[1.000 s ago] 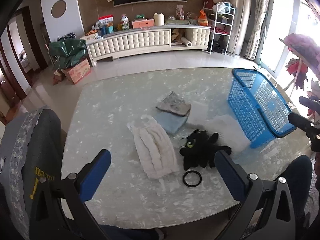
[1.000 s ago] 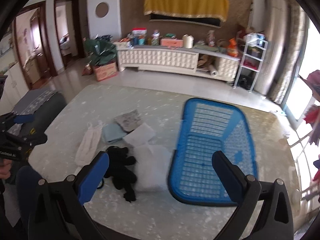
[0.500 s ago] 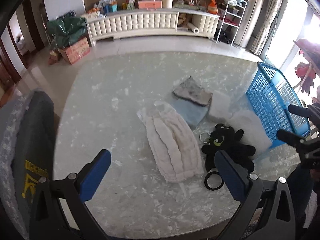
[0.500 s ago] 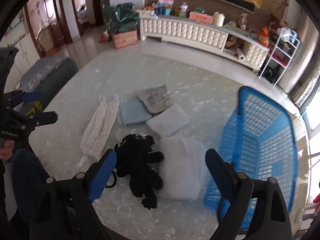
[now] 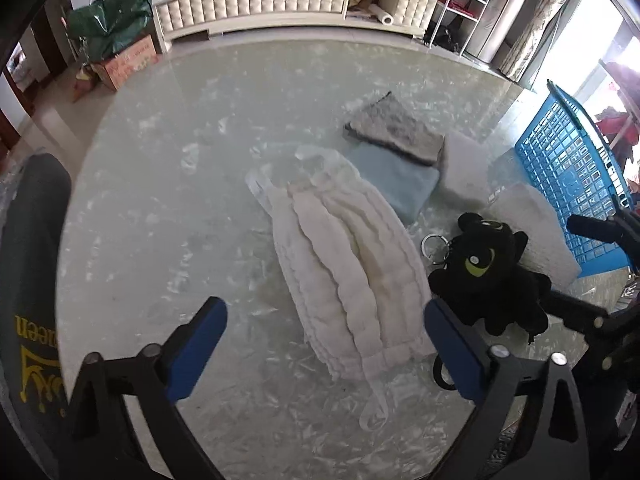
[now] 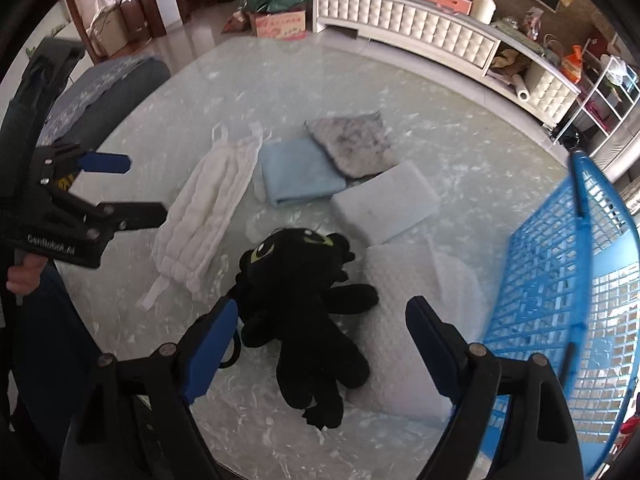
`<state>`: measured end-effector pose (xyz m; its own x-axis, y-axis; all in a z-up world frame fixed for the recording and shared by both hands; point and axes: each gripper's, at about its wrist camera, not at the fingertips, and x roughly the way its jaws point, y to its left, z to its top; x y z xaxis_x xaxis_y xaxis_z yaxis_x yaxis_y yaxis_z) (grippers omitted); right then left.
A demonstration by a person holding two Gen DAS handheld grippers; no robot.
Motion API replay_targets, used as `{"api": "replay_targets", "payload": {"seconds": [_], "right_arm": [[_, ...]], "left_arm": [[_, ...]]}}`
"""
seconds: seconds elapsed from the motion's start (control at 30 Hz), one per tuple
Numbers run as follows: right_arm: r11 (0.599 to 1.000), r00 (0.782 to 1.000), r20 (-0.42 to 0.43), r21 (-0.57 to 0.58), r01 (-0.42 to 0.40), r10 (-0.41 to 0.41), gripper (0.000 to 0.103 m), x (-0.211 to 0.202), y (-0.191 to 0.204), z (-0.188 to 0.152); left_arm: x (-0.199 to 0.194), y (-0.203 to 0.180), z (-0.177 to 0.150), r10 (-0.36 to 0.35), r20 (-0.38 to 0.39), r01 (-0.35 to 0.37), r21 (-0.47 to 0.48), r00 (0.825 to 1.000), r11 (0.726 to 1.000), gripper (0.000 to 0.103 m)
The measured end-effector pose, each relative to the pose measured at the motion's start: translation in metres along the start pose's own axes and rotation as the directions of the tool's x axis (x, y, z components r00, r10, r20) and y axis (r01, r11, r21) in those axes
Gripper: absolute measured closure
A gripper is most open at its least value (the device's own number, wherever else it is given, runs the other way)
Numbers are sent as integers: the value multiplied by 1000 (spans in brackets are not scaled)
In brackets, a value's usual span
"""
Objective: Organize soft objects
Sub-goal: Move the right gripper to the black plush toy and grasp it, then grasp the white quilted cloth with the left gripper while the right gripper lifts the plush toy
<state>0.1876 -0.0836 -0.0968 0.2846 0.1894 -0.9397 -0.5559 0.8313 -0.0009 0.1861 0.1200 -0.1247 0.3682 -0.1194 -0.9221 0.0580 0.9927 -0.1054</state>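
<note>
While both sets of jaws hang spread and empty, having just narrowed slightly, the right gripper (image 6: 316,344) sits nearest the black plush toy (image 6: 304,300), directly over it near the table's (image 6: 280,80) front edge.

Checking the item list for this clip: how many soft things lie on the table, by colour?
White: 3, quilted garment, folded pad, large pad
Light blue: 1, towel
Grey: 1, furry cloth
Black: 1, plush toy
Total: 6

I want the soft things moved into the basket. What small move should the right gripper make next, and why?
Probably lower the right gripper onto the black plush toy: its jaws, just closing a little, stand open around it without touching, and the blue basket lies beside it.
</note>
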Motion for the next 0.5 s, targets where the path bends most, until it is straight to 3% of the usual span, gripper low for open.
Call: {"api": "replay_targets", "payload": {"seconds": [0.37, 0.5], "right_arm": [[998, 997, -67, -43, -42, 39, 22, 37, 9, 0], [998, 995, -87, -38, -56, 53, 33, 47, 10, 1]], "left_arm": [[42, -4, 3, -32, -83, 32, 5, 996, 999, 10], [56, -5, 5, -34, -110, 35, 3, 993, 999, 10]]}}
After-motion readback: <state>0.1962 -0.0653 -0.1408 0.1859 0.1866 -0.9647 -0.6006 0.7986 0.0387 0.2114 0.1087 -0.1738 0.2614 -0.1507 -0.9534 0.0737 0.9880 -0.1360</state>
